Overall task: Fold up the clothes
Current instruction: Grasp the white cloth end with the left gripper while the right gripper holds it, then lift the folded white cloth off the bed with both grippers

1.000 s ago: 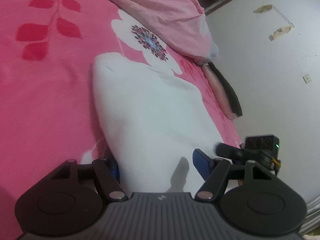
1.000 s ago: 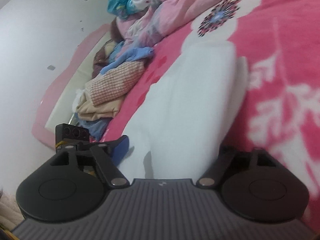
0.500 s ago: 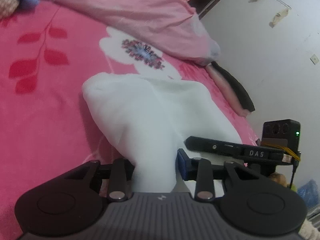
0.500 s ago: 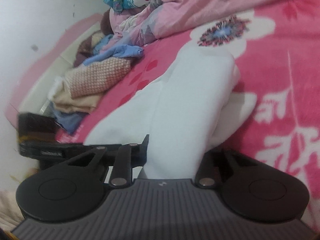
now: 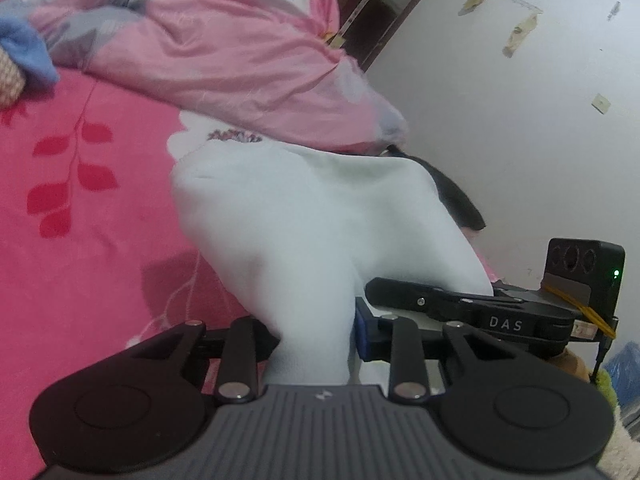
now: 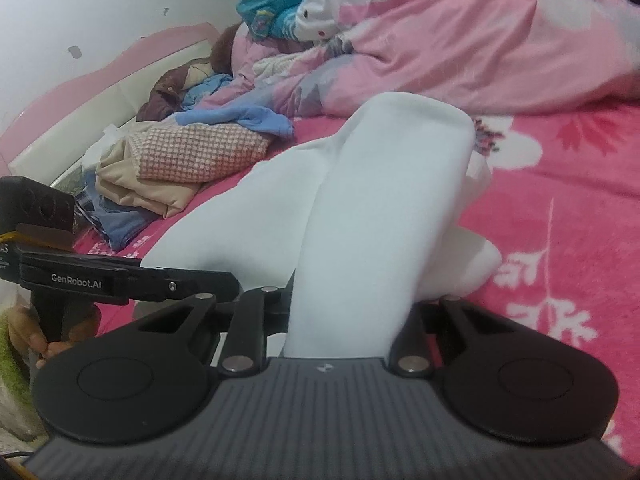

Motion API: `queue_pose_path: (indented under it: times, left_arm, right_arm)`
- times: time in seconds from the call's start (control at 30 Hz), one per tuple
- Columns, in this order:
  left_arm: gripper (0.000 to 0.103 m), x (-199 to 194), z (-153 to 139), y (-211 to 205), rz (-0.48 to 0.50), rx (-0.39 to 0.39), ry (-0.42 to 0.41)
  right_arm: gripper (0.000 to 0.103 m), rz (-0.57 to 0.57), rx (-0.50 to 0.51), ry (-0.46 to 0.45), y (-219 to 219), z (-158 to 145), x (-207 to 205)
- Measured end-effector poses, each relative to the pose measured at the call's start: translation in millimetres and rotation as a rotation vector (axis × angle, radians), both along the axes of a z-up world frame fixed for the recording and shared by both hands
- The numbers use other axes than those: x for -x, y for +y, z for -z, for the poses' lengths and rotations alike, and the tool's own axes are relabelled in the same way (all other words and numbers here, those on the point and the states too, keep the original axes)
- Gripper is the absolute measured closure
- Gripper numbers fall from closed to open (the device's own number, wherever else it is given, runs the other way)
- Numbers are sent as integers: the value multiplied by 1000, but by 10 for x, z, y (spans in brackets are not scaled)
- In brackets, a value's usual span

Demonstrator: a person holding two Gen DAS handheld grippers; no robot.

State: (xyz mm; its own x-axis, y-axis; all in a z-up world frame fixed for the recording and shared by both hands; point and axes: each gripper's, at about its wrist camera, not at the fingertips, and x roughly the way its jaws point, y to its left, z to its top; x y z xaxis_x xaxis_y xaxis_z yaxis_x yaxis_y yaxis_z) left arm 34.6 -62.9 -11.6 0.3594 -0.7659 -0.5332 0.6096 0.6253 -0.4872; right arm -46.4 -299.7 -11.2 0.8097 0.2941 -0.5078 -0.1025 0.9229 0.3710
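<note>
A white garment (image 5: 304,216) lies on the pink flowered bedspread (image 5: 80,208), its near edge raised and bunched. My left gripper (image 5: 314,332) is shut on that near edge; the cloth hides most of both fingers, only a blue pad (image 5: 362,332) shows. In the right wrist view the same white garment (image 6: 380,192) runs up from my right gripper (image 6: 352,312), which is shut on its near edge with the fingertips buried in cloth. The right gripper (image 5: 472,308) shows side-on at the right of the left wrist view; the left gripper (image 6: 132,276) shows at the left of the right wrist view.
A crumpled pink quilt (image 5: 224,48) lies across the far side of the bed. A pile of folded and loose clothes (image 6: 180,156) sits by the pink headboard (image 6: 80,88). A white wall (image 5: 540,120) borders the bed. A hand (image 6: 36,332) holds the left gripper's handle.
Both grippers have gone from open around the garment's near edge to shut on it, then risen, pulling the edge up so the white cloth bunches and folds toward the quilt.
</note>
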Motion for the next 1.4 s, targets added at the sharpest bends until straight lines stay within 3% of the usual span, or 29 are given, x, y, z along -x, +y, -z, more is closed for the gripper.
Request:
queue_pose_path:
  times: [0.23,0.53,0.67,0.8,1.0,1.23,1.4]
  left_arm:
    - [74,374,-344,26,9,29,-73]
    - [74,943,-1105,-108,58,94,-266]
    - [74,987,-1257,-181,72,120,-295]
    - [74,727,-1191,-307,87,136,-315]
    - [75,-118,-795,-531,92,125,-256]
    - [75,-965,-577,-911,129,32,-170]
    - [75,-1168,-647,-1189,137,8,-81]
  right_arm:
    - [83,26,82,-73,190,-344,357]
    - [83,71,239,-227,261,-1151,1008]
    - [84,98,292,-259,218,-1378,1106]
    - [84,111,335,-273,122,-1407,970]
    - [85,141,294,-289,-210,-1046,348]
    - [85,181,257,-237,-620,-665,-428]
    - [85,199,227,-141,-897,-722,-609]
